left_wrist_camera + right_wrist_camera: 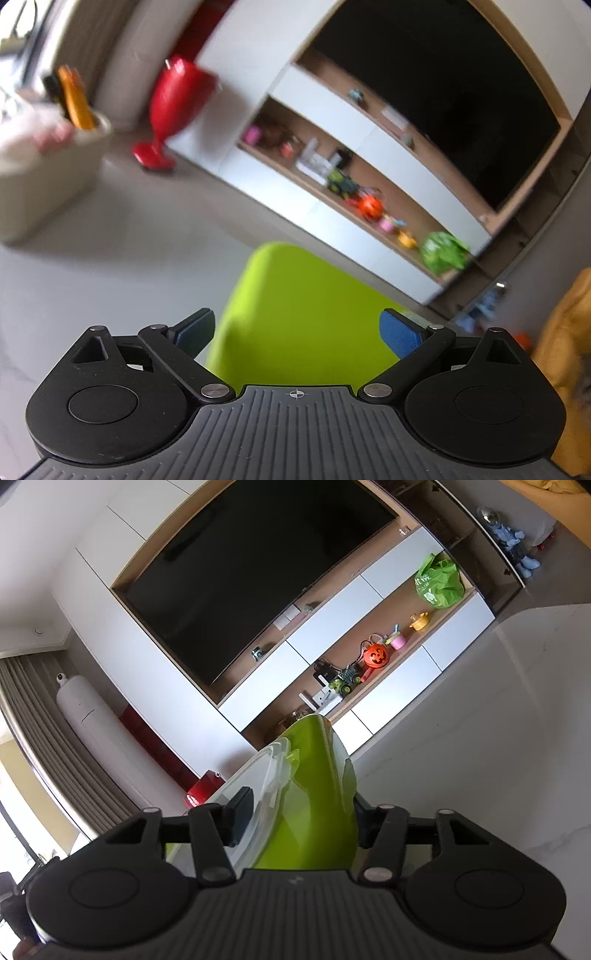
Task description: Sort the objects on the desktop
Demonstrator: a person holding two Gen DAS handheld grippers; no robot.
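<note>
- One green box [317,797] with a clear lid sits between the jaws of the right gripper [299,823]; both pads press on it, so it is held, lifted and tilted.
- Left gripper [297,332] is wide open and holds nothing; the same box is just ahead of it.
- Beyond, a beige bin [40,177] holds items on the table [129,240].
- Sorting seems unfinished: the box is not yet put down.
</note>
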